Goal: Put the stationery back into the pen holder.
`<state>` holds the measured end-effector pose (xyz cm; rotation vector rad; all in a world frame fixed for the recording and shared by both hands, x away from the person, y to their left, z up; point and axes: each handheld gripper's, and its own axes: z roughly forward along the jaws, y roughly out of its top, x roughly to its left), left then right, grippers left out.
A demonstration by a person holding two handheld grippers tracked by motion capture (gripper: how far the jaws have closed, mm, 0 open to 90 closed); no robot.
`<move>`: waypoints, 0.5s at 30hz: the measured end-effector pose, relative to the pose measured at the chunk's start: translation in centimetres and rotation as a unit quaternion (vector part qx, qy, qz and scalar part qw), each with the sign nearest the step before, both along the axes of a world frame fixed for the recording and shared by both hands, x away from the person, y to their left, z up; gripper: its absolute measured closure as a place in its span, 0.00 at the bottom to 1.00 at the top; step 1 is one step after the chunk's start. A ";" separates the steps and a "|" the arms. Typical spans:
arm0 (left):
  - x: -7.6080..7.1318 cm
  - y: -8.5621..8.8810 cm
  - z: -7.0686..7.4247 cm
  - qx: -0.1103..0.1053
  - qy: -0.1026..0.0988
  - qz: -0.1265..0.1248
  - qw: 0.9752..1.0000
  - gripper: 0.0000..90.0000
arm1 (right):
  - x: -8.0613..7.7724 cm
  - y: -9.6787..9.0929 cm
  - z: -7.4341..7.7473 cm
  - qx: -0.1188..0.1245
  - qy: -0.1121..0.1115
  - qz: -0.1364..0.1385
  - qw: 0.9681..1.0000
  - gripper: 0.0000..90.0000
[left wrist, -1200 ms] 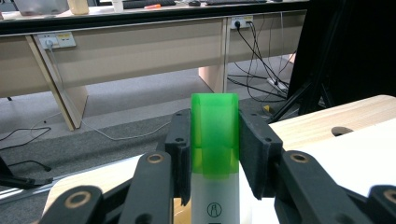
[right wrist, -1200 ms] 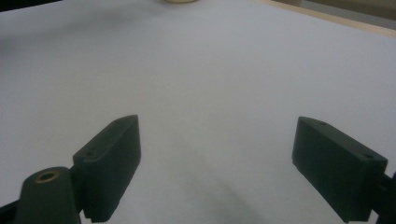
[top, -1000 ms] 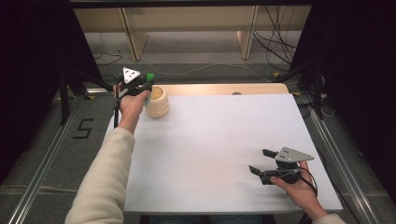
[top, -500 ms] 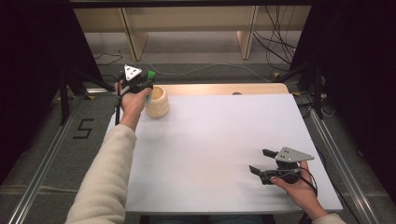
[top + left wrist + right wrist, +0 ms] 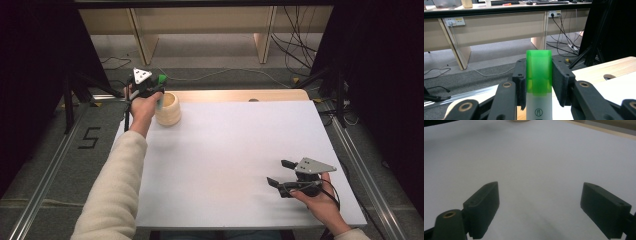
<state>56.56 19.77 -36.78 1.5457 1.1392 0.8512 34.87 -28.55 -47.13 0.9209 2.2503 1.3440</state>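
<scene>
My left gripper (image 5: 159,85) is at the far left corner of the white table (image 5: 235,155), shut on a white marker with a green cap (image 5: 539,77) that stands upright between its jaws. The green cap (image 5: 161,79) shows beside the gripper's grey plate in the high view. Right of that gripper stands a round wooden cup (image 5: 168,108), close to the hand. My right gripper (image 5: 279,172) rests low near the table's front right, jaws wide open with nothing between them; its view looks across bare white tabletop (image 5: 536,157) between the two black fingers (image 5: 484,206).
A bare wooden strip (image 5: 240,95) with a round hole runs along the table's far edge. Beyond it are desk legs (image 5: 263,35) and cables on the floor. Black stands flank both sides.
The left gripper with the marker has shifted slightly by the cup. The right gripper has not moved.
</scene>
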 end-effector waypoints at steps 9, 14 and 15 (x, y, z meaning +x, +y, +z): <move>0.4 0.0 -0.2 0.000 -0.004 0.002 1.000 0.74 | 0.0 0.0 0.0 -0.002 0.002 -0.001 1.000 0.18; 0.5 0.1 -0.3 0.000 -0.009 0.005 1.000 0.74 | 0.0 0.0 0.0 -0.001 -0.001 0.000 1.000 0.18; 0.6 0.0 -0.3 0.001 -0.010 0.004 1.000 0.74 | 0.0 0.0 0.0 -0.003 0.002 -0.002 1.000 0.18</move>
